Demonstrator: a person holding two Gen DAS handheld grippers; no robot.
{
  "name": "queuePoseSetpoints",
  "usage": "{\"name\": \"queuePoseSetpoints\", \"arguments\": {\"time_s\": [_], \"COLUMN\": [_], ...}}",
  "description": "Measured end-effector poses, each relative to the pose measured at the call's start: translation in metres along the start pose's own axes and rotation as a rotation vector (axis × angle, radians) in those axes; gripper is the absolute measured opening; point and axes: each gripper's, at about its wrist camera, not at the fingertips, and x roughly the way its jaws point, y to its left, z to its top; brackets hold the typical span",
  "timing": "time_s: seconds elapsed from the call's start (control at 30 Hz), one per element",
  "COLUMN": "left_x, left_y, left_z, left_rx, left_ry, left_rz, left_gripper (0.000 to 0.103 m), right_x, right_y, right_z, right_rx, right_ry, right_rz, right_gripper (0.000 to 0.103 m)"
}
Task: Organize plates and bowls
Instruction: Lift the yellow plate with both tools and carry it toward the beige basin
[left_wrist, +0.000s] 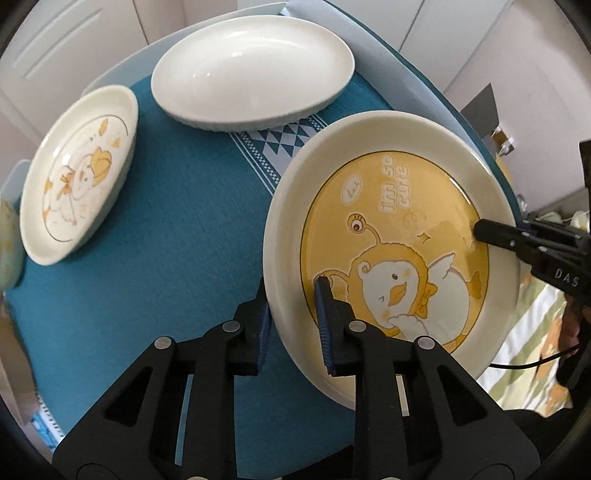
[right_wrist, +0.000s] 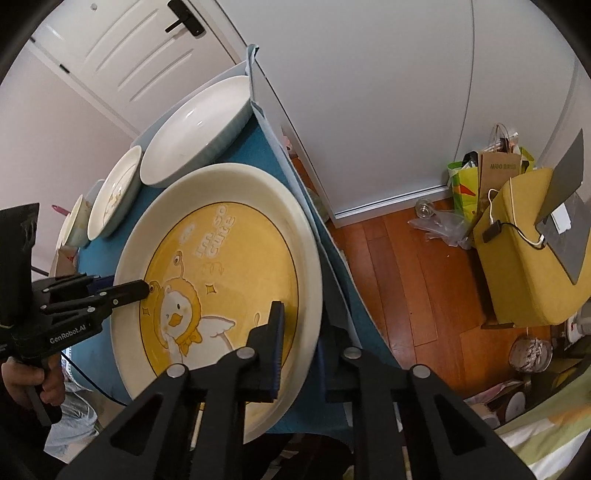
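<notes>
Together, two hand-held grippers carry one large round plate (left_wrist: 388, 236), cream-rimmed with a yellow centre showing a cartoon duck and the words "i'm so cute". The left hand-held gripper (left_wrist: 295, 295) pinches the plate's rim on its near-left side: one blue-padded finger (left_wrist: 325, 314) lies on the printed face and the other sits under the rim, so its jaws are narrow and clamped on the plate. The right hand-held gripper (right_wrist: 299, 332) grips the opposite edge the same way, one finger on the yellow face, the other hidden beneath the rim.

Seen from the left wrist, the plate sits straight ahead and slightly right, tilted with its left edge raised, face towards the camera. The duck's head points away from the left hand-held gripper's side towards the far rim, with the lettering beyond it. Being round, the plate has no long axis of its own.

Beyond the left hand-held gripper, on the teal-clothed worktop (left_wrist: 166, 240), rests a plain white bowl (left_wrist: 251, 74). To the far left lies a smaller duck-printed dish (left_wrist: 81, 173), well apart from the held plate. Another pale dish (right_wrist: 72, 221), cut off at the frame edge, stands beyond it.

To the right of the right hand-held gripper, a wooden floor (right_wrist: 399, 258) shows, with a yellow stool (right_wrist: 524, 266) and paper bags (right_wrist: 495, 173).
</notes>
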Motion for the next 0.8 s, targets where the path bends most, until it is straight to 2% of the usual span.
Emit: {"name": "queuePoseSetpoints", "arguments": {"time_s": [0.17, 0.23, 0.5, 0.7, 0.8], "left_x": [0.001, -0.01, -0.038, -0.067, -0.089], "left_y": [-0.006, 0.007, 0.021, 0.032, 0.049], "left_z": [-0.002, -0.009, -0.02, -0.037, -0.048], "left_rx": [-0.022, -0.029, -0.075, -0.154, -0.214], "left_ry": [-0.006, -0.015, -0.069, -0.129, -0.168], "left_rz": [0.01, 0.006, 0.003, 0.025, 0.04], "left_gripper": [0.019, 0.019, 0.019, 0.019, 0.019], "right_x": [0.0, -0.002, -0.014, -0.025, -0.03], "right_y": [0.002, 0.004, 0.01, 0.032, 0.053], "right_z": [0.003, 0.005, 0.013, 0.024, 0.03], "right_rx": [-0.023, -0.035, -0.093, -0.177, -0.234], "right_ry": [0.017, 0.011, -0.015, -0.039, -0.048], "right_rz": [-0.006, -0.004, 0.008, 0.033, 0.051], "right_gripper": [0.014, 0.014, 0.014, 0.014, 0.014]}}
